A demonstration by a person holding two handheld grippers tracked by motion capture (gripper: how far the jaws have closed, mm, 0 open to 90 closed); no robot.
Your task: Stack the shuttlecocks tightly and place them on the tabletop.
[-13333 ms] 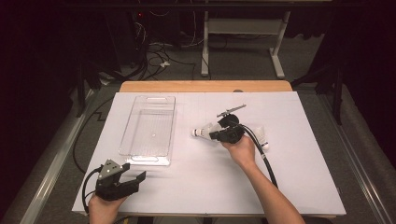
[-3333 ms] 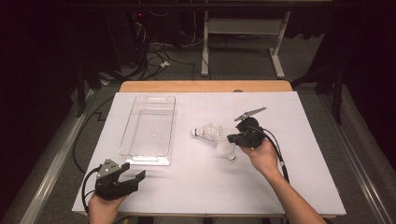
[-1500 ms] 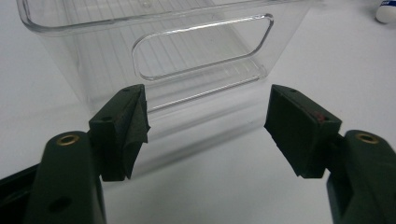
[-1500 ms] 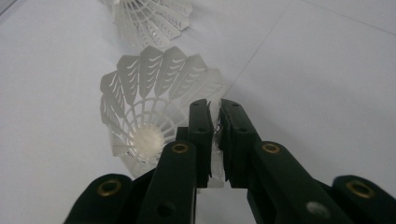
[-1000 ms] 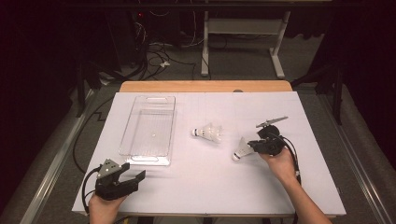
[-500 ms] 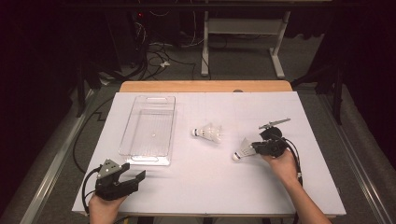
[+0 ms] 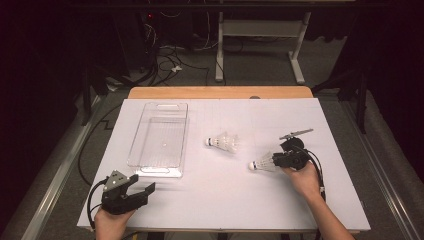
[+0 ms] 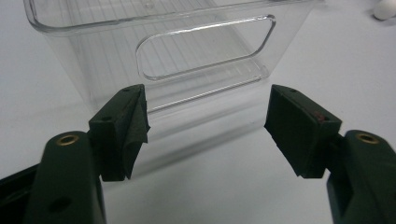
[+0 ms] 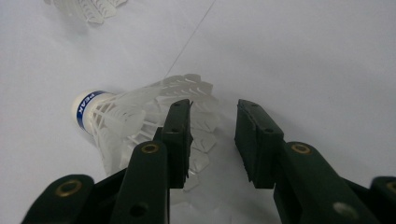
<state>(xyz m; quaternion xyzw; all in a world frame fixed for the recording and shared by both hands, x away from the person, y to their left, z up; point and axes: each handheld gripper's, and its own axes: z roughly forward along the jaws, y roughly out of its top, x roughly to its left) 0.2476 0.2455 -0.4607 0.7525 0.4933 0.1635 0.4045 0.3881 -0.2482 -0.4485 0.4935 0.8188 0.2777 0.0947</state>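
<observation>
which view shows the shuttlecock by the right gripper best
The right gripper view: the shuttlecock lies close up, with its white cork, blue band and feather skirt clear beside the open right gripper. The high view shows it small on the table. The left gripper view gives no clear sight of it.

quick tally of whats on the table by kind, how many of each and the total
shuttlecocks: 2, one mid-table, one by the right claw
clear plastic bins: 1
hand-held claws: 2, left claw, right claw
total: 5
</observation>
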